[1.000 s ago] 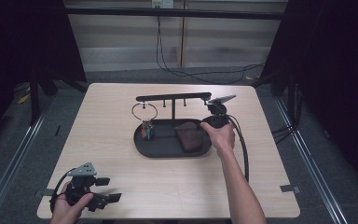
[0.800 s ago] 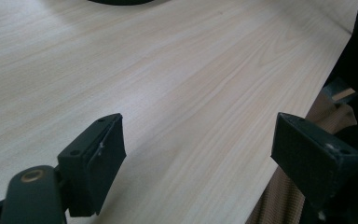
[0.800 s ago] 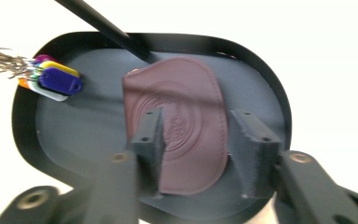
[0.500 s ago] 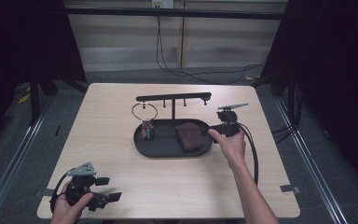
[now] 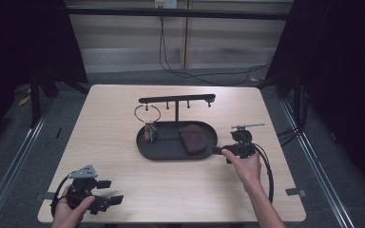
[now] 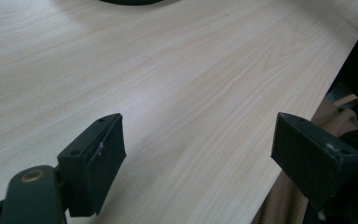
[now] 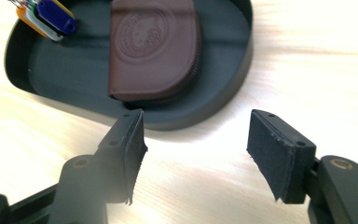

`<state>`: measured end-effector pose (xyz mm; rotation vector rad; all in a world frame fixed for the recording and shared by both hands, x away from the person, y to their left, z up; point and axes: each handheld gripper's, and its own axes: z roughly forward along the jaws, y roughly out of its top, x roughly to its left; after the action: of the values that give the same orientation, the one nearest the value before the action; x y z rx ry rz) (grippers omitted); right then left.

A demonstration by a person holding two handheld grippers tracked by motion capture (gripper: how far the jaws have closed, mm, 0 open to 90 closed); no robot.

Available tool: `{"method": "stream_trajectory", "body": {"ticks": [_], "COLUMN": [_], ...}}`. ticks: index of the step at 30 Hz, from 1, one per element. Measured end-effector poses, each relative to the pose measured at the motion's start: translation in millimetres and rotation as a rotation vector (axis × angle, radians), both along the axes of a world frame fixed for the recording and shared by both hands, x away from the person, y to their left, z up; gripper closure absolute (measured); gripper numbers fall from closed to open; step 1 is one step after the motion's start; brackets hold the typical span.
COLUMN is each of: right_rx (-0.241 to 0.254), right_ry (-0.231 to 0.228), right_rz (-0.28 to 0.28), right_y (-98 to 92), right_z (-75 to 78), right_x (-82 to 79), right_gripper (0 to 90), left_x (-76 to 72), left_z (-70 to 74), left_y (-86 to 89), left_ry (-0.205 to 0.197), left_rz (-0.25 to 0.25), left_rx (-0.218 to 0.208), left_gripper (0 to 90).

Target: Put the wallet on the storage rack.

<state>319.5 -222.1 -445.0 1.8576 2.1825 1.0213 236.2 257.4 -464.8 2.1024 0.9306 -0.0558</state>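
Observation:
A black oval tray (image 5: 166, 153) sits mid-table with a brown zipped wallet (image 5: 193, 138) at its right end and a key ring with coloured tags (image 5: 148, 129) at its left. My right gripper (image 5: 221, 151) is open just off the tray's right end, jaws pointing at it and empty. In the right gripper view the wallet (image 7: 153, 47), tags (image 7: 46, 17) and tray rim (image 7: 228, 100) lie just beyond that gripper (image 7: 196, 158). My left gripper (image 5: 113, 192) stands open and empty near the table's front left corner; in the left gripper view it (image 6: 198, 149) hovers over bare wood.
A black T-shaped stand with hooks (image 5: 177, 99) rises behind the tray. A cable (image 5: 268, 171) trails from the right gripper along the forearm. The table's front edge (image 6: 298, 154) runs close by the left gripper. Dark floor and rails surround the table.
My right gripper has drawn back from above the wallet, moving right and toward the front, down to the tray's right end. The left gripper has stayed put.

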Motion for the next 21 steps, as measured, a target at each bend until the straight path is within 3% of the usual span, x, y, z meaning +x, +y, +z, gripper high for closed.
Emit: {"method": "stream_trajectory", "body": {"ticks": [3,5,9,21], "right_rx": [-0.006,-0.022,-0.006,-0.011], "right_ry": [-0.013,-0.036,-0.068,-0.138], "right_rz": [0.004,0.012,0.009,-0.015], "right_y": [-1.8,-1.5,-5.3,-22.7], "right_z": [-4.1,-4.9,-6.6,-15.7], "right_x": [-10.9,-20.1,-39.7,-92.1], "right_gripper": [35.5,35.4,35.2,33.9], "left_x": [0.1,2.3,5.2,3.4], "left_z": [0.1,-1.4,-1.0,-1.6], "left_y": [1.1,4.0,9.4,10.2], "left_ry": [-0.003,-0.001,0.008,0.001], "left_rz": [0.012,0.053,0.083,0.083], "left_rx": [0.011,0.024,-0.001,-0.006], "left_gripper": [17.1,17.2,17.3,17.7]}}
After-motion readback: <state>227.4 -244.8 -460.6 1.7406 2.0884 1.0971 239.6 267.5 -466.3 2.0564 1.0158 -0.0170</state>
